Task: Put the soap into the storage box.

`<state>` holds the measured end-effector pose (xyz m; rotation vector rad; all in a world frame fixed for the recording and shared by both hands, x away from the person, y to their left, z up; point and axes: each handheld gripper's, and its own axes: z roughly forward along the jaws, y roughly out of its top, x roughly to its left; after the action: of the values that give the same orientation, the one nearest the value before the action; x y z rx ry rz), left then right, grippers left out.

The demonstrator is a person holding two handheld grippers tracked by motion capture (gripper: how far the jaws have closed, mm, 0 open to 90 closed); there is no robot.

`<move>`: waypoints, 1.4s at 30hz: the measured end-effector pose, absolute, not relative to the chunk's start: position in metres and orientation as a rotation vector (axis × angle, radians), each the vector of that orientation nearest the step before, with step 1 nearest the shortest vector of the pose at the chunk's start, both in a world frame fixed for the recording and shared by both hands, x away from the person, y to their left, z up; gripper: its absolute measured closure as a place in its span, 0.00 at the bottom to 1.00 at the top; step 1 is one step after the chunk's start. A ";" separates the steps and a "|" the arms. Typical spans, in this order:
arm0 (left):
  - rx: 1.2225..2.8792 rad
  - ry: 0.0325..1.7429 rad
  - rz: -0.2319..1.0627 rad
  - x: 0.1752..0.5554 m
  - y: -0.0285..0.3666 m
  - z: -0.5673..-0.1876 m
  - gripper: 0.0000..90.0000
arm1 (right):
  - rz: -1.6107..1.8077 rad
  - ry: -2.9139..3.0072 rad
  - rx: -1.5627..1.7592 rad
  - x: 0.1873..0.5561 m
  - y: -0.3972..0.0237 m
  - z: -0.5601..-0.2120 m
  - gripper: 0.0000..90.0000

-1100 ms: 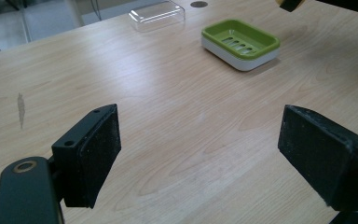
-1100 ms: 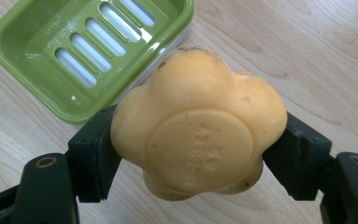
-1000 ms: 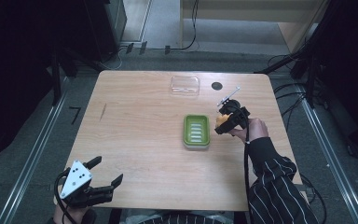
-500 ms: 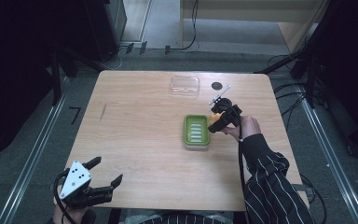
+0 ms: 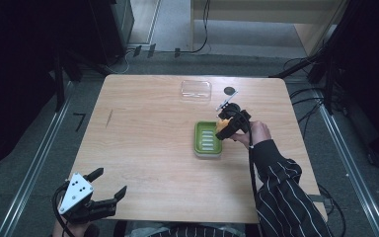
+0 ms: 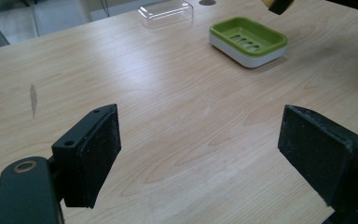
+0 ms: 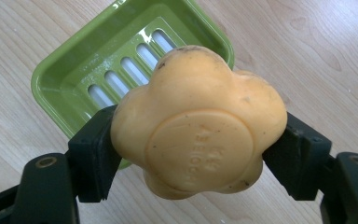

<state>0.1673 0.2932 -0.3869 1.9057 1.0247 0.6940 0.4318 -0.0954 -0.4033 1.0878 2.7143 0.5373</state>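
Between the right jaws, soap, pinched.

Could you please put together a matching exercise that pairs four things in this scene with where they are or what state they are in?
Things:
1. orange soap
2. green soap dish
3. clear lid
4. left gripper

Places or states:
A. open, with nothing between its jaws, at the table's near left corner
B. lying near the far edge of the table
C. clamped between the jaws of the right gripper
D. empty, resting on the table beside the right gripper

Pairs: 1-C, 2-D, 3-B, 4-A
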 end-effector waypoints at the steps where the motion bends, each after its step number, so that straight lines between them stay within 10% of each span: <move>1: 1.905 1.024 0.696 0.167 0.294 -0.387 0.15 | 0.538 2.714 1.082 0.432 -0.094 -0.403 0.30; 42: 1.901 1.026 0.698 0.166 0.295 -0.387 0.15 | 0.428 2.851 0.948 0.456 -0.041 -0.424 0.30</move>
<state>0.1655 0.2947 -0.3869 1.9010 1.0256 0.6981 0.4562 -0.0407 -0.4239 0.9484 2.8507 0.4282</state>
